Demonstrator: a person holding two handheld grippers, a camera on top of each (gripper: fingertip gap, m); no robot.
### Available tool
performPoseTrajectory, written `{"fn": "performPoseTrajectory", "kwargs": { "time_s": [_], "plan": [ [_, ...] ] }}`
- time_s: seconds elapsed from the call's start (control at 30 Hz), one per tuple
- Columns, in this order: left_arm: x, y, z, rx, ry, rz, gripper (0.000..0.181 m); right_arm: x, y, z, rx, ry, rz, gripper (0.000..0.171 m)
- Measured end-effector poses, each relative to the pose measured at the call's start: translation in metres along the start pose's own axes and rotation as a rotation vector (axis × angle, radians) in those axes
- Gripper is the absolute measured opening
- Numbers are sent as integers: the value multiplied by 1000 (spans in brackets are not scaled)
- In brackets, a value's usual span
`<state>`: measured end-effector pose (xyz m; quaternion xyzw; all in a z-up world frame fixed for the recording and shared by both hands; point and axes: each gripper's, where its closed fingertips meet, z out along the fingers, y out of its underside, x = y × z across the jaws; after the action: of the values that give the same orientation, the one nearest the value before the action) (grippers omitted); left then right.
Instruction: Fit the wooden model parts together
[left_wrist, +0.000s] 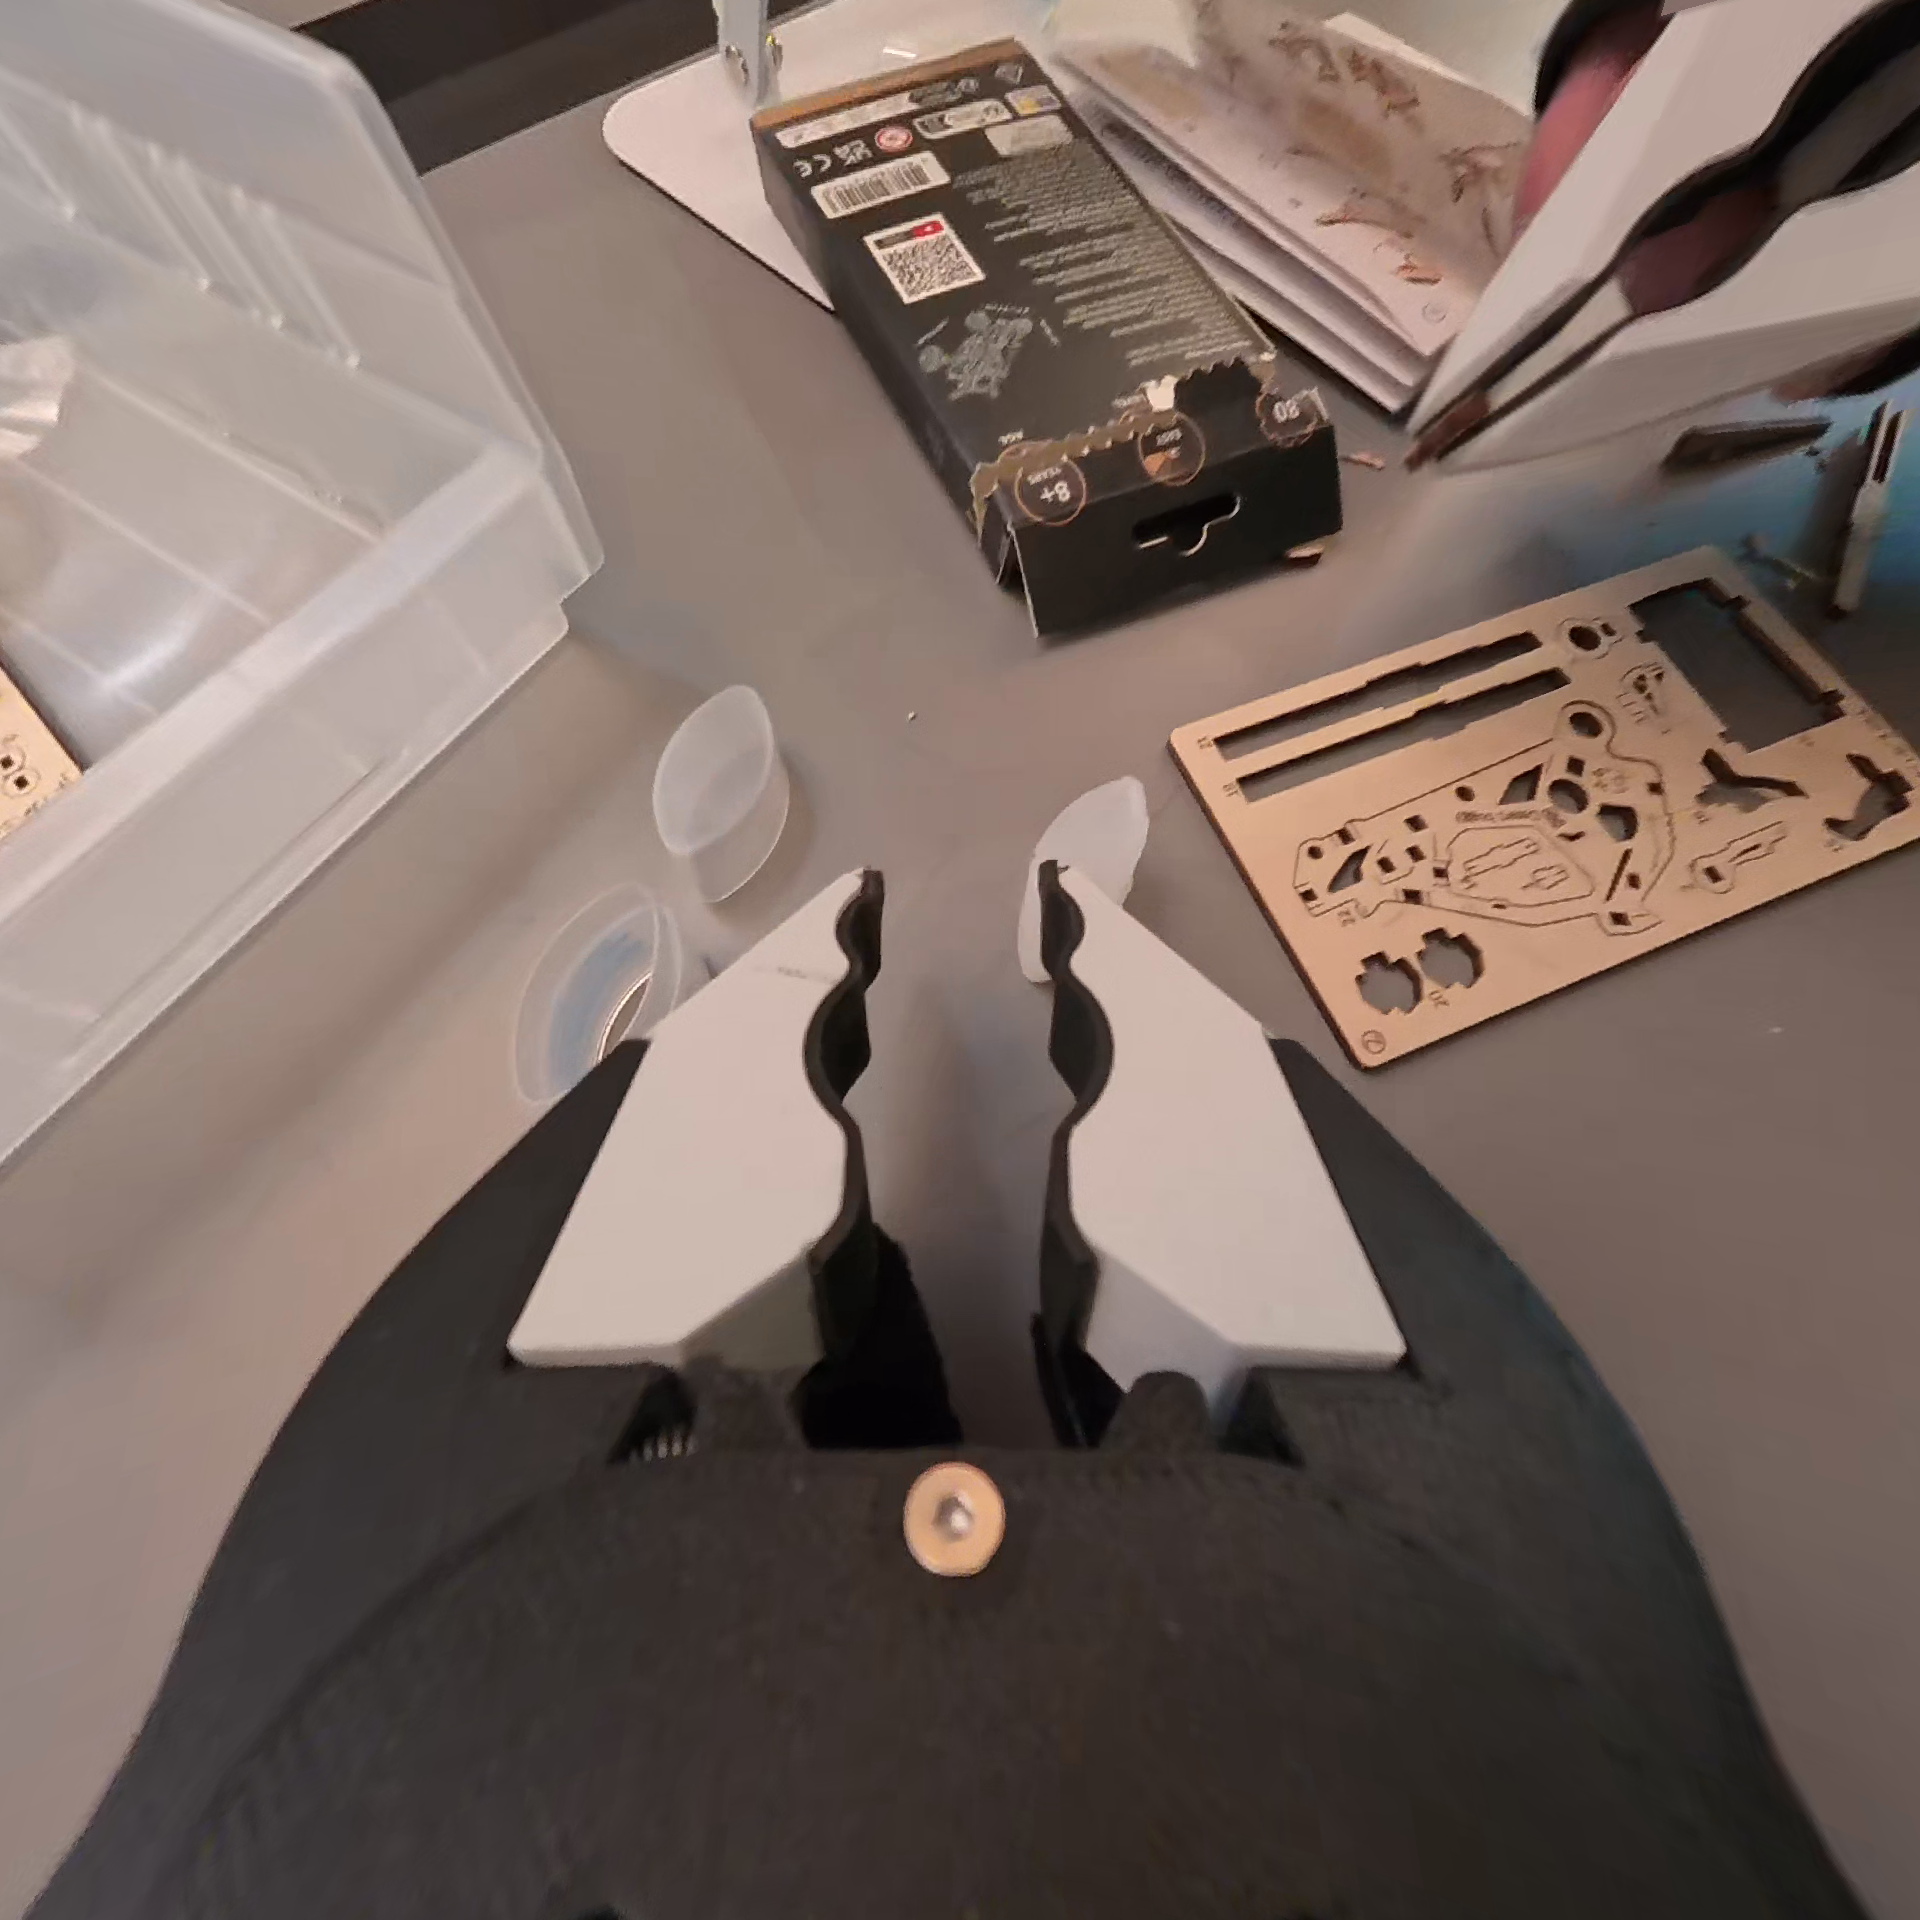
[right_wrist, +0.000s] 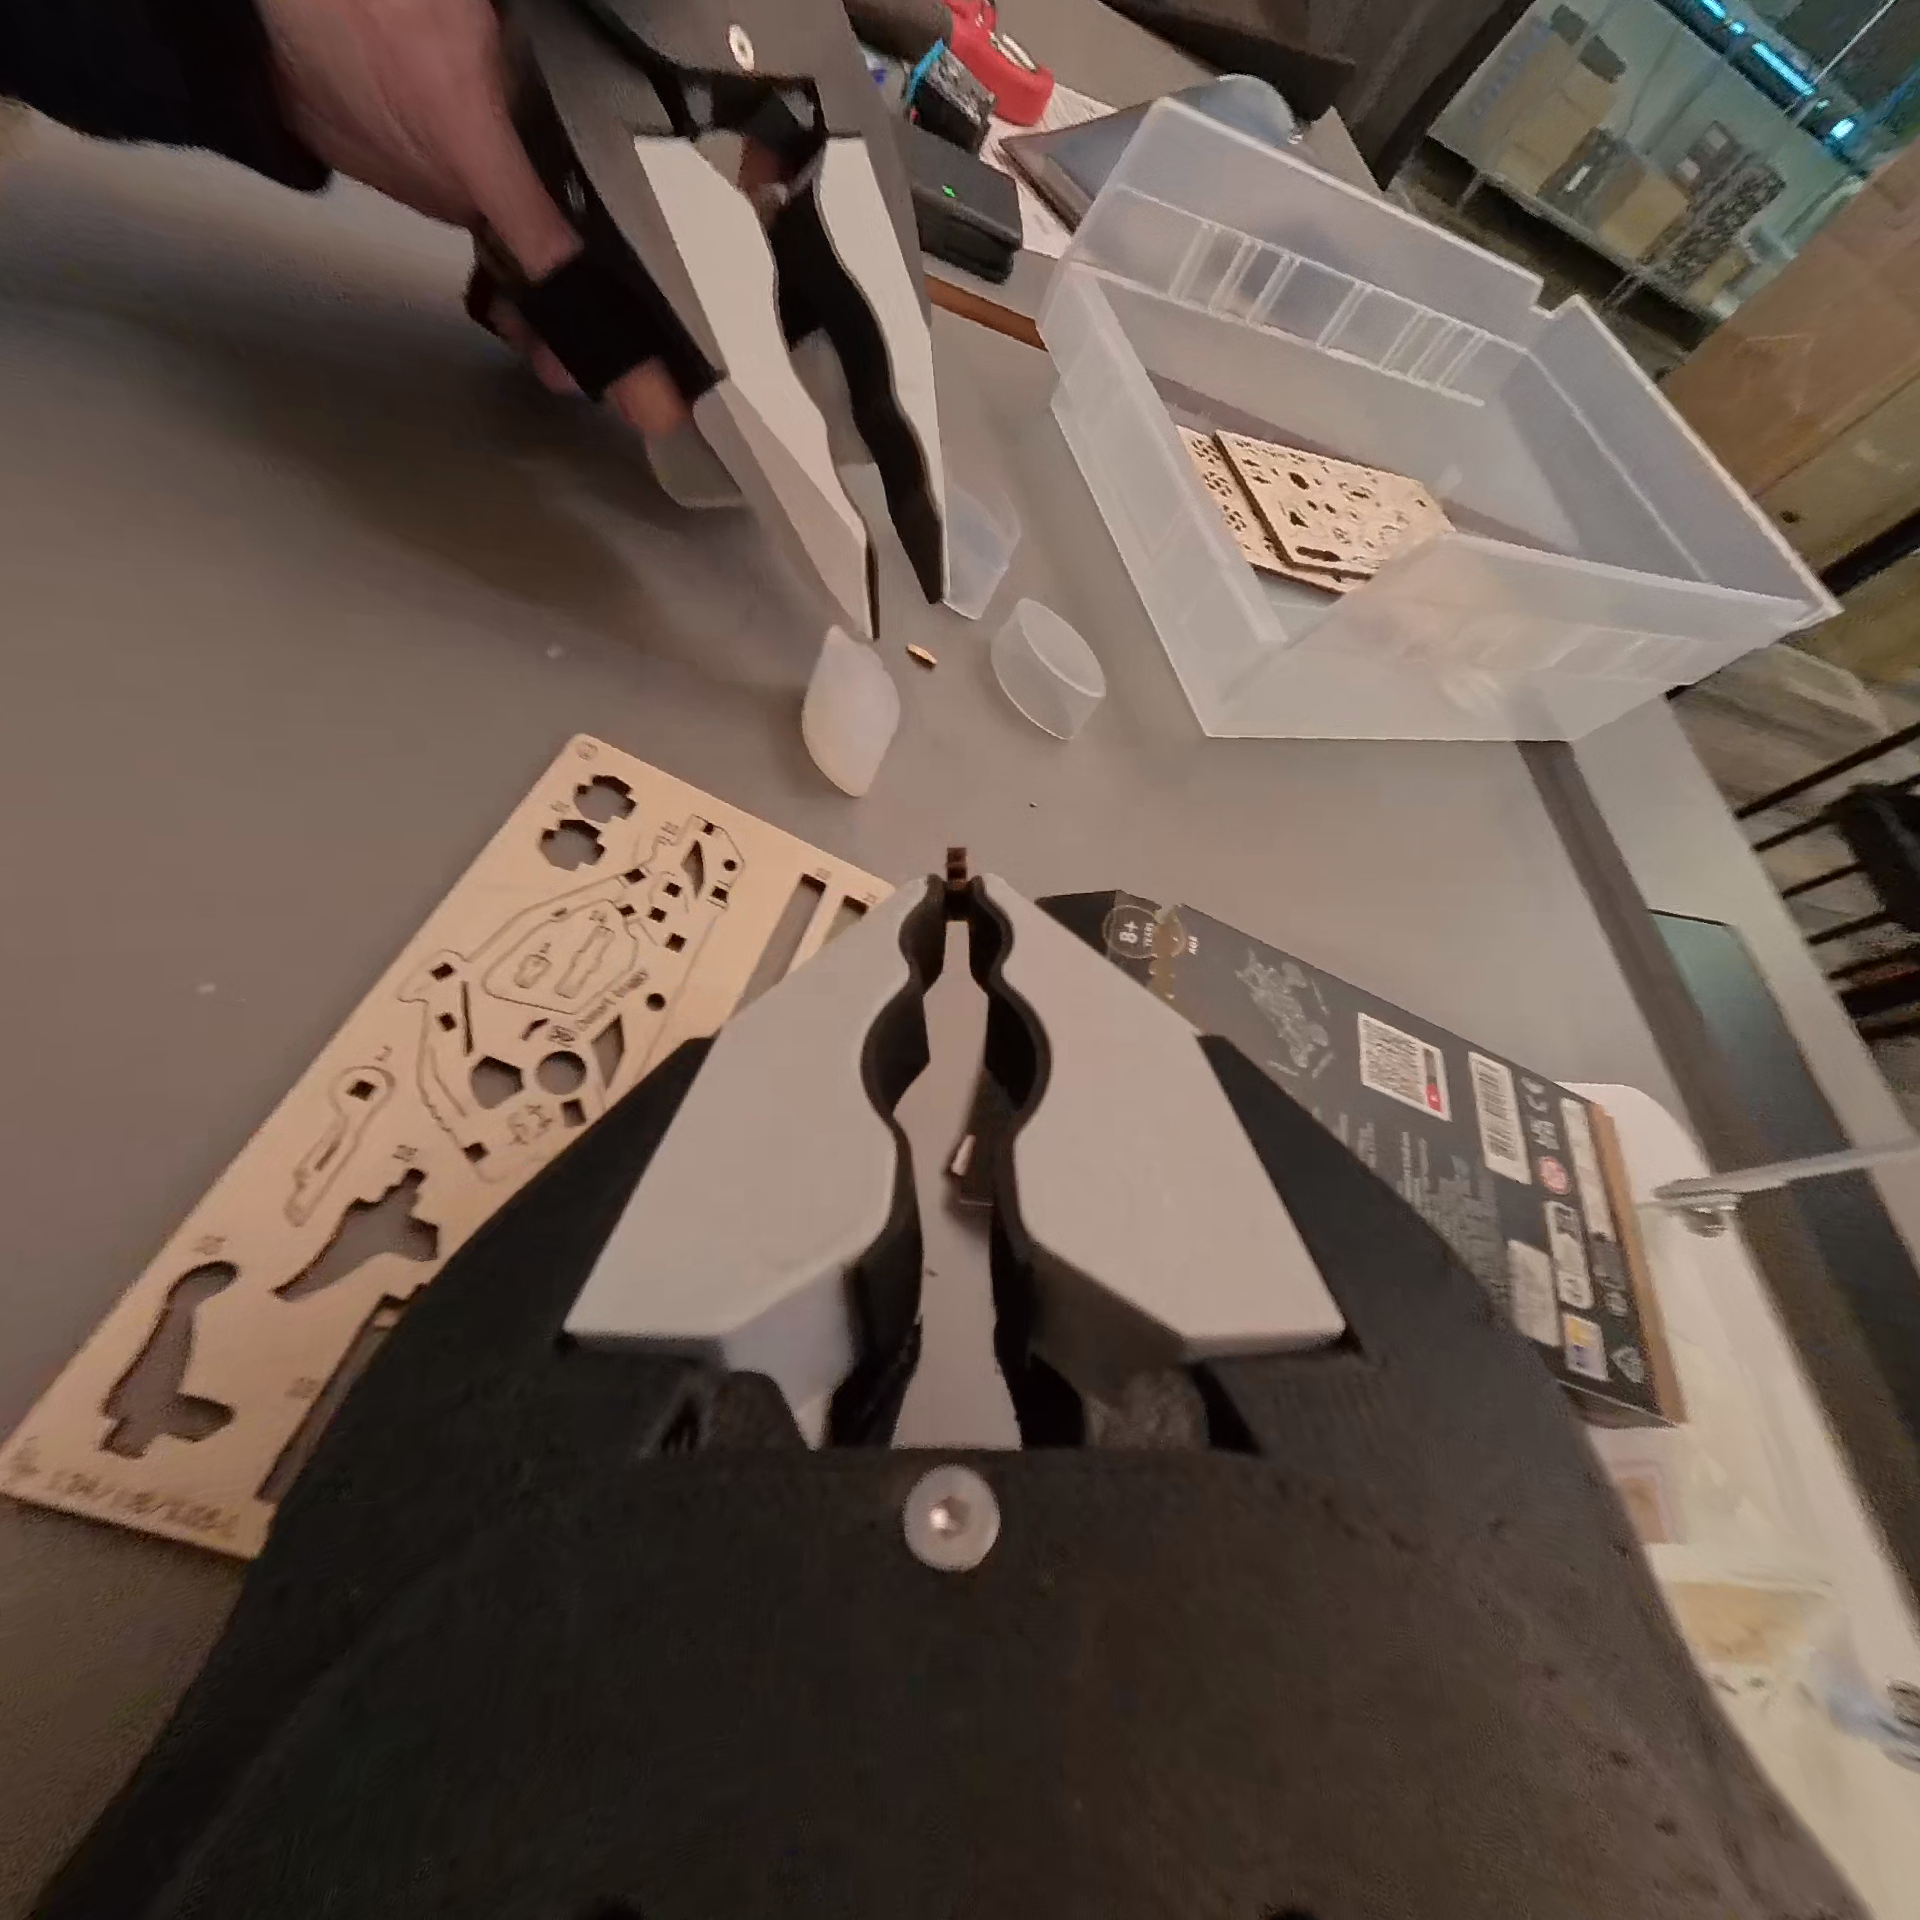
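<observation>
Wooden model part (right_wrist: 954, 864) pinched in our right claw (right_wrist: 953, 883), still waiting for its mate.

From the left, we see the clear bin (left_wrist: 312, 582), then our left claw (left_wrist: 961, 883) spread and empty above the small plastic cups (left_wrist: 722, 790), then the punched wooden sheet (left_wrist: 1558, 800) flat on the counter (left_wrist: 935, 665). We judge this the pickup step: next the left claw needs a matching piece, perhaps the loose chip (right_wrist: 921, 654) near its tips, gripped to leave the joint free.
</observation>
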<state>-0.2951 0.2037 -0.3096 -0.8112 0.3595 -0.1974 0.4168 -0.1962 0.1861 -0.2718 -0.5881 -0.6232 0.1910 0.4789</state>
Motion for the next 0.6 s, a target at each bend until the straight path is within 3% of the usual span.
{"fn": "performPoseTrajectory", "kwargs": {
  "time_s": [0.33,0.6],
  "plan": [
    [11,-5,10,20,19,-8,24,-2,0,38,-118,137,-238,1],
    [14,-2,12,-2,12,33,15,-9,-5,67,-158,163,-244,1]
  ]
}}
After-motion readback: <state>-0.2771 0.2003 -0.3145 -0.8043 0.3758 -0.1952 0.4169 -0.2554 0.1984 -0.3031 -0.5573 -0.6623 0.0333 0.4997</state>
